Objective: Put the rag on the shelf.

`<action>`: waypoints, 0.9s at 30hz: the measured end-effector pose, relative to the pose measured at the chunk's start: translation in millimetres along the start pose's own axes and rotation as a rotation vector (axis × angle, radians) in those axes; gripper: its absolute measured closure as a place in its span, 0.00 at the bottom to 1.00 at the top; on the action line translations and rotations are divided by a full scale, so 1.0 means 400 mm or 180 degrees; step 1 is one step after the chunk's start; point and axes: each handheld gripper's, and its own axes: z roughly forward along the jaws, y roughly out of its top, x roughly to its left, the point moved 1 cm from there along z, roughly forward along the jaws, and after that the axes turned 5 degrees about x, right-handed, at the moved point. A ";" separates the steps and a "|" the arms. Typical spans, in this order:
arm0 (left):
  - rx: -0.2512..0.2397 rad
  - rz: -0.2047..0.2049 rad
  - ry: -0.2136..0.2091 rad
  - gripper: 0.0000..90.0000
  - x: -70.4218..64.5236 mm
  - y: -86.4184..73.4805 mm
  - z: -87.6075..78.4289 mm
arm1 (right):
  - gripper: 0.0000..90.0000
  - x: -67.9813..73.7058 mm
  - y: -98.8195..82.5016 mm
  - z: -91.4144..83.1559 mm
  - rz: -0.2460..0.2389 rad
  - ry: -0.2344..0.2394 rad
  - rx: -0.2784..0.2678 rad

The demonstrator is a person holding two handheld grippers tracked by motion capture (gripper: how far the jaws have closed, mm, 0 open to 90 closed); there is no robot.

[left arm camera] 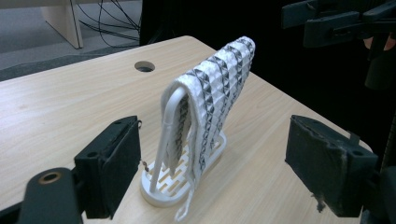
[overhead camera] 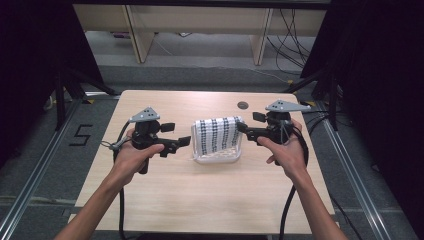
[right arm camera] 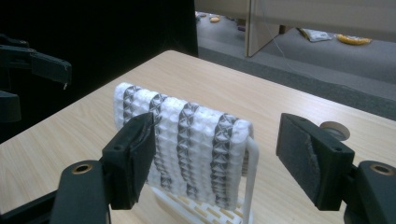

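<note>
1. Both hands are up, one on each side of a white rack [overhead camera: 216, 157] with a patterned cloth [overhead camera: 217, 134] draped over its top bar. The rack stands on the surface [overhead camera: 210, 200] between the two tools, so either can reach an end of the cloth.
2. The left hand-held gripper [overhead camera: 184, 142] has its jaws spread wide. In the left gripper view the rack's near end sits just ahead, between the pads [left arm camera: 116, 163], with nothing pinched.
3. The right hand-held gripper [overhead camera: 241, 127] is spread too. In the right gripper view the cloth's upper edge lies just beyond its left pad [right arm camera: 137, 154]; whether they touch, I cannot tell.
4. The cloth hangs folded over the bar, both flaps down, and a loop [left arm camera: 187, 207] dangles to the surface by the base. My read: it is hung this way so it can be lifted off from the ends.
5. Beyond the rack, past the right tool, there is a round hole [overhead camera: 243, 105] in the surface. Nothing stands between jaws and cloth except the rack's own bar.
</note>
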 end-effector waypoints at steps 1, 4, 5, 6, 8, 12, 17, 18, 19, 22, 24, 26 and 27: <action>-0.0002 -0.0007 -0.0006 0.19 -0.002 -0.005 -0.001 | 0.32 0.007 -0.004 -0.004 0.0122 0.0002 0.0041; 0.0025 0.0010 -0.0043 0.19 -0.007 -0.018 -0.004 | 0.28 0.005 -0.011 -0.008 0.0074 -0.0009 0.0019; 0.0031 0.0012 -0.0037 0.19 -0.009 -0.020 -0.005 | 0.27 0.007 -0.015 -0.007 0.0107 0.0005 0.0009; 0.0030 0.0011 -0.0054 0.19 -0.011 -0.025 -0.006 | 0.27 0.007 -0.017 -0.009 0.0117 0.0000 0.0034; 0.0034 0.0019 -0.0065 0.19 -0.015 -0.031 -0.007 | 0.26 0.009 -0.024 -0.010 0.0144 0.0007 -0.0003; 0.0034 0.0023 -0.0089 0.19 -0.021 -0.042 -0.009 | 0.24 0.013 -0.033 -0.011 0.0138 0.0025 0.0037; 0.0029 -0.0016 -0.0173 0.19 -0.028 -0.057 -0.012 | 0.22 0.016 -0.048 -0.013 0.0137 0.0075 -0.0004; 0.0021 -0.0023 -0.0188 0.19 -0.029 -0.059 -0.013 | 0.22 0.016 -0.051 -0.016 0.0132 0.0041 -0.0005; 0.0024 -0.0026 -0.0193 0.19 -0.031 -0.063 -0.014 | 0.22 0.020 -0.053 -0.017 0.0183 0.0077 0.0014; 0.0035 -0.0007 -0.0189 0.19 -0.033 -0.072 -0.015 | 0.22 0.021 -0.064 -0.018 0.0169 0.0070 -0.0026; 0.0039 0.0002 -0.0194 0.19 -0.034 -0.077 -0.015 | 0.22 0.021 -0.071 -0.020 0.0139 0.0047 0.0011; 0.0049 0.0007 -0.0179 0.19 -0.037 -0.083 -0.016 | 0.22 0.025 -0.078 -0.022 0.0155 0.0051 0.0007; 0.0054 0.0005 -0.0181 0.19 -0.038 -0.085 -0.017 | 0.22 0.024 -0.083 -0.022 0.0114 0.0038 0.0007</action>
